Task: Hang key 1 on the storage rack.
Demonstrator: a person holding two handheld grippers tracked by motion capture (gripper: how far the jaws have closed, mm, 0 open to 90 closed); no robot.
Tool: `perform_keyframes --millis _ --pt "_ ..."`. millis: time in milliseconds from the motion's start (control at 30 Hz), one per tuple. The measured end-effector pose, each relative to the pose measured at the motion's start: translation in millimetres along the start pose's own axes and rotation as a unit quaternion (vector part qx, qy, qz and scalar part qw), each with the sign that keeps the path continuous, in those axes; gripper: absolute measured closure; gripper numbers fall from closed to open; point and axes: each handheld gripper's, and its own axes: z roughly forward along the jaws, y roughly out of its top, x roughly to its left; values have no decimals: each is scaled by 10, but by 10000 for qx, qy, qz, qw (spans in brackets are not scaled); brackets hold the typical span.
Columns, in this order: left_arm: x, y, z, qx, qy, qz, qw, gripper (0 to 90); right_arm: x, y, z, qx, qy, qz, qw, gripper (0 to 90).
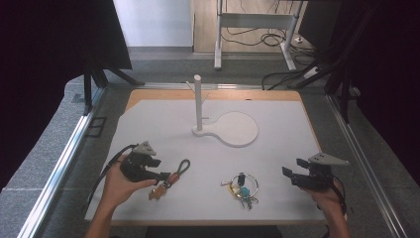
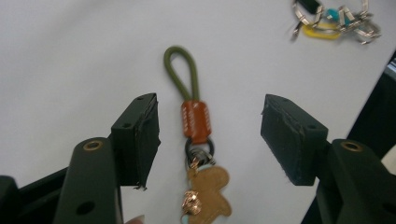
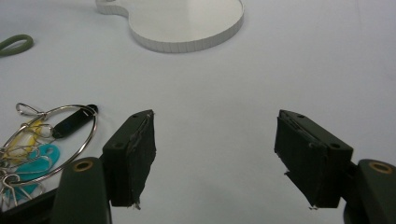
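High view: left gripper (image 1: 159, 174) low at lower left of frame, held in a hand (image 1: 116, 186), black jaws pointing right toward the olive-green cord loop keychain with brown leather sleeve and tan figure charm (image 1: 171, 179), lying on the white counter (image 1: 277, 163) just right of the jaw tips. Right gripper (image 1: 288, 173) at lower right of frame, jaws pointing left, well apart from the steel key ring with blue, yellow and black tags (image 1: 241, 188) at lower centre. White stand with upright post and round base plate (image 1: 233, 128) at centre, farther up the frame.

Left gripper view: jaws spread wide, pads bare, keychain (image 2: 196, 123) lying lengthwise in the gap between them, touching neither pad; green loop toward top of frame, charm toward bottom. Key ring (image 2: 334, 21) at upper right corner.

Right gripper view: jaws wide apart, nothing between them but bare counter. Key ring (image 3: 46, 135) at lower left of frame, beside the left jaw, not touching. Round base plate (image 3: 187, 21) at top centre; green loop (image 3: 14, 44) at far left edge.
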Motion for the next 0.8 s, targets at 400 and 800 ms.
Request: perform_keyframes --millis 400,800 --pt "116 180 70 167 -337 -105 9992 380 48 -9 -65 8 -61 -8 10000 301" --pt "139 401 251 685 -638 6 9956 387 44 -56 -75 91 -103 5 9999 311"
